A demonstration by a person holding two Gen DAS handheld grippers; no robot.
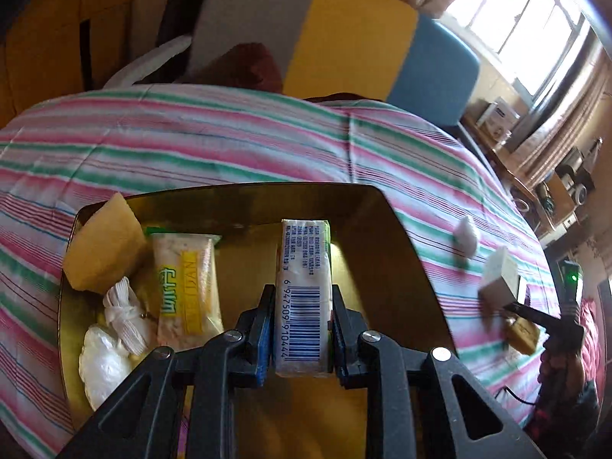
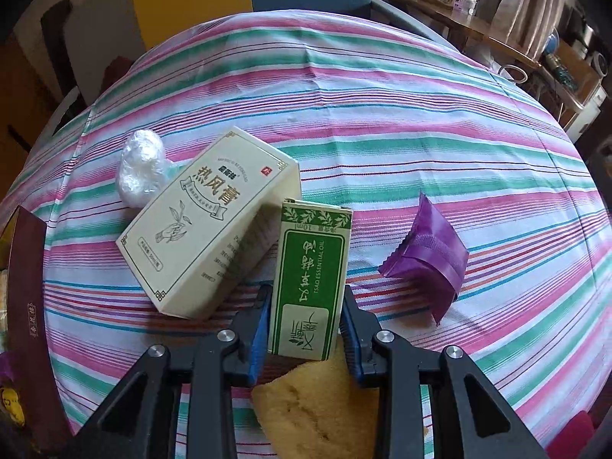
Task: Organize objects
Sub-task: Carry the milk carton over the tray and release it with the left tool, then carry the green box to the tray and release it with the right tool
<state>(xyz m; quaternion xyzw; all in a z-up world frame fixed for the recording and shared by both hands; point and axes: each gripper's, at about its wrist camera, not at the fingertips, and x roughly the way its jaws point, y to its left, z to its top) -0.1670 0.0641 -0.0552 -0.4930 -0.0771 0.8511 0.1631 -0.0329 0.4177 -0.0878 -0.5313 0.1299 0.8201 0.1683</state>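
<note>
Left wrist view is showing the left gripper (image 1: 300, 329) with its jaws clamped on a white barcoded packet (image 1: 304, 302), hanging over the open middle of a gold tray (image 1: 386, 237). Left of the jaws, a yellow sponge (image 1: 105, 244), a yellow snack pack (image 1: 187, 287), a white bundle (image 1: 124, 313) and a white wad (image 1: 103, 363) are crowding the tray's left side; the right half is lying bare. Beyond the tray's far rim the striped table (image 1: 229, 141) is offering open room.

Right wrist view is showing what the other cannot: the right gripper (image 2: 304, 329), jaws gripping a green essential-oil box (image 2: 310, 279). A cream box (image 2: 210, 222) is leaning just left of it, a plastic-wrapped ball (image 2: 139, 168) beyond, a purple sachet (image 2: 428, 256) lying right, and a tan sponge (image 2: 317, 413) sitting beneath the jaws.
</note>
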